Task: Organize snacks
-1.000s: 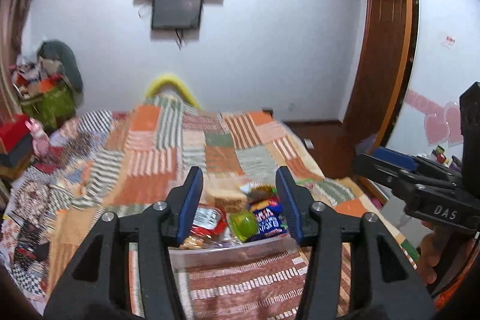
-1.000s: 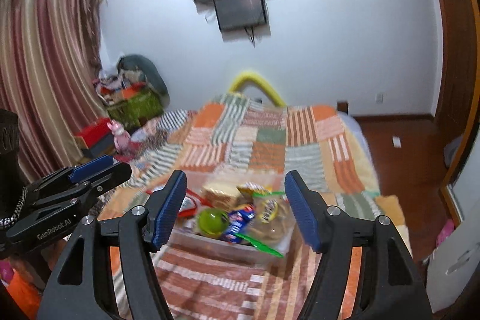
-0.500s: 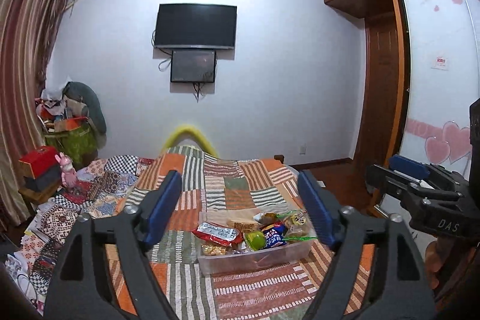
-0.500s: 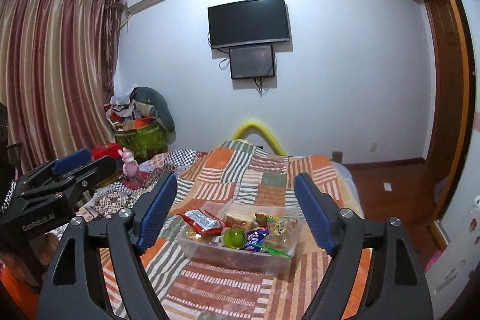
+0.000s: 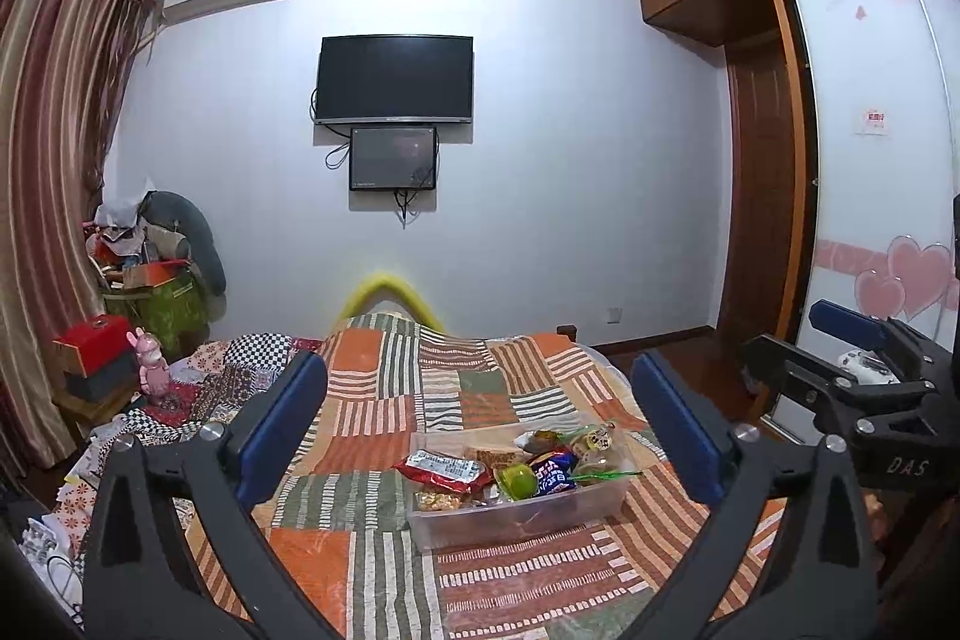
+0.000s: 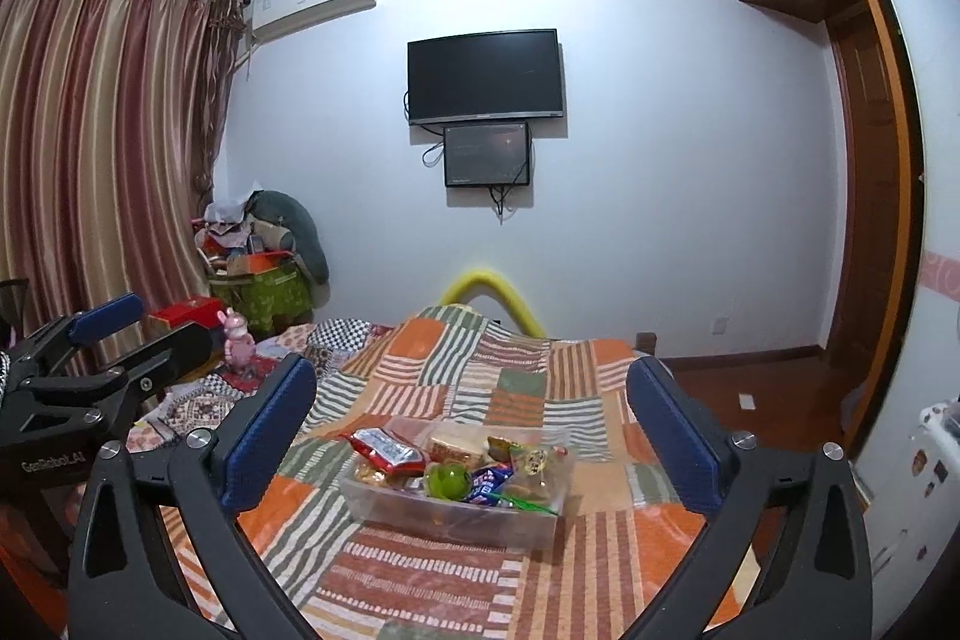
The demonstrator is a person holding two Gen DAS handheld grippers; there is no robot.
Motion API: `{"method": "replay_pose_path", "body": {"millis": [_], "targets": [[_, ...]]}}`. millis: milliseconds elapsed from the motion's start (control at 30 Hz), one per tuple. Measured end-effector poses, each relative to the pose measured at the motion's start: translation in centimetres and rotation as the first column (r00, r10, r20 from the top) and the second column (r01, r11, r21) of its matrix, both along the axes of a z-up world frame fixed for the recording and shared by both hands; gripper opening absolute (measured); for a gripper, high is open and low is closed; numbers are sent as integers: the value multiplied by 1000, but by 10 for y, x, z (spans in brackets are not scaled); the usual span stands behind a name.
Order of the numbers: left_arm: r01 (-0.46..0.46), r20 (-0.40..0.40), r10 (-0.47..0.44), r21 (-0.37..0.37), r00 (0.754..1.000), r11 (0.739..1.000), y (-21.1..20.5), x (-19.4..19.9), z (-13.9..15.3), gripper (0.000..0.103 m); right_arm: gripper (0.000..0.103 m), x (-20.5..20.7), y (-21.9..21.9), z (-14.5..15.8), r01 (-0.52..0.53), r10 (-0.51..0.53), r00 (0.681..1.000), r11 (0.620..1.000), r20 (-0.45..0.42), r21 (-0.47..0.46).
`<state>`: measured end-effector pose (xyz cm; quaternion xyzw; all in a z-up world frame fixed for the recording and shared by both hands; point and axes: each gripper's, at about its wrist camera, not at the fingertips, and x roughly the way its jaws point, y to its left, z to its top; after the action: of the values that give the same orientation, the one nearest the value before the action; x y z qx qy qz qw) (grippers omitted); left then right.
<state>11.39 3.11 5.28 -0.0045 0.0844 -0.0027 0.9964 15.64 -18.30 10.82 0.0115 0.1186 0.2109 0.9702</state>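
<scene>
Both the left gripper (image 5: 480, 427) and the right gripper (image 6: 471, 430) stand wide apart and hold nothing, well back from the clear bin (image 5: 522, 511) on the patchwork bedspread (image 5: 390, 382). The snacks (image 6: 456, 466) lie piled together inside it: this fits either sorted or waiting.

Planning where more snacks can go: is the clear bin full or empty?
Full, nearly: the bin on the bed holds a red packet, green cup and blue packet heaped to its rim.
</scene>
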Motion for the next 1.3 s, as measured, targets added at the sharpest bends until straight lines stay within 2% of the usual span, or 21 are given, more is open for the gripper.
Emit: {"method": "replay_pose_path", "body": {"millis": [333, 900, 1300], "targets": [[-9, -8, 9, -5, 1000, 1000, 1, 0, -5, 103, 103, -5, -6, -4, 8, -8, 1000, 1000, -17, 20], [13, -15, -13, 10, 1000, 1000, -2, 0, -10, 103, 103, -14, -3, -6, 3, -3, 1000, 1000, -10, 2], [22, -29, -22, -10, 999, 1000, 0, 0, -9, 103, 103, -10, -4, -6, 7, -7, 1000, 1000, -18, -1]]}}
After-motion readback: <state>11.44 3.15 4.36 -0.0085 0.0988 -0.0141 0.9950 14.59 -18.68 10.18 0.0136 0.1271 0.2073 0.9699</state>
